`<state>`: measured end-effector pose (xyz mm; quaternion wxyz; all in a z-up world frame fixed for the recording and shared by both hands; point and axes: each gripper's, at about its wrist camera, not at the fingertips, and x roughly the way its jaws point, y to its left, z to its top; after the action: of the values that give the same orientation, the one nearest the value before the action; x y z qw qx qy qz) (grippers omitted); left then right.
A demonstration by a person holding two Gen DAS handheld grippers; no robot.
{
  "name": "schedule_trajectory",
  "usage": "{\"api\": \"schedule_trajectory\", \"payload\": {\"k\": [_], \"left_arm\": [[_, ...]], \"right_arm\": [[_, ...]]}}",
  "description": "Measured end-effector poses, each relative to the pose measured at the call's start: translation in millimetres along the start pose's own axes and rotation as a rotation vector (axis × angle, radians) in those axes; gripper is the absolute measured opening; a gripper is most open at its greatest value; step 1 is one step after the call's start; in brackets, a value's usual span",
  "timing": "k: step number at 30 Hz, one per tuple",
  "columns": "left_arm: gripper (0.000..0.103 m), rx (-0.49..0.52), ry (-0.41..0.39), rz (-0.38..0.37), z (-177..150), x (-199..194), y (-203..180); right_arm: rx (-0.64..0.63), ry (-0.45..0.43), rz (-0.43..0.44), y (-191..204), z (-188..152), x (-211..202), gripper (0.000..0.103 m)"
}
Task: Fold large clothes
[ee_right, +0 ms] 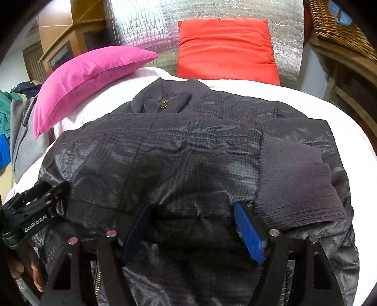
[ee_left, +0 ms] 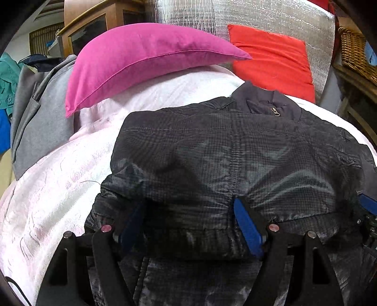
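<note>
Two grippers sit low in our views, both with jaws spread wide. Our left gripper (ee_left: 188, 226) has its blue pads either side of the dark jacket (ee_left: 235, 150), the fabric bulging between them; the pads press on nothing that we can see, so we read it as open. Our right gripper (ee_right: 190, 230) stands the same way at the lower centre of its view, jaws apart over a folded layer of the jacket, its right pad just beside the ribbed cuff (ee_right: 297, 179) of a sleeve laid across the body.

At the upper right of the right wrist view a wicker basket (ee_right: 334, 21) holds something blue, too cropped to name.

We see the jacket lying on the bed (ee_left: 59, 179), on a pale pink-white cover, filling the middle of both frames. It is dark grey with a fine check and a sheen, zip closed at its collar (ee_right: 165, 101), which points toward the pink pillow (ee_left: 132, 61) and red pillow (ee_left: 273, 58) at the top.
</note>
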<state>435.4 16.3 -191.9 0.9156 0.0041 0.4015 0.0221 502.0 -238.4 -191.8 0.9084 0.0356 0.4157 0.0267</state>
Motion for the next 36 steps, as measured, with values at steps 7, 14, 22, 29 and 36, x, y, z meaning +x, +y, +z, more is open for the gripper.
{"api": "schedule_trajectory", "payload": {"k": [7,14,22,29,36], "left_arm": [[0.079,0.0,-0.001,-0.002,0,1,0],[0.079,-0.002,-0.001,-0.006,0,0,0],[0.08,-0.001,-0.005,-0.009,0,1,1],[0.08,-0.001,-0.004,-0.011,0,1,1],[0.083,0.002,0.017,-0.116,10,-37,35]], "right_arm": [[0.001,-0.012,0.001,2,-2,1,0.077],[0.002,-0.012,0.008,1,-2,0,0.077],[-0.001,-0.02,0.007,1,-4,0,0.077],[-0.004,-0.023,0.008,2,-4,0,0.077],[0.081,-0.006,0.13,-27,5,-38,0.08]]}}
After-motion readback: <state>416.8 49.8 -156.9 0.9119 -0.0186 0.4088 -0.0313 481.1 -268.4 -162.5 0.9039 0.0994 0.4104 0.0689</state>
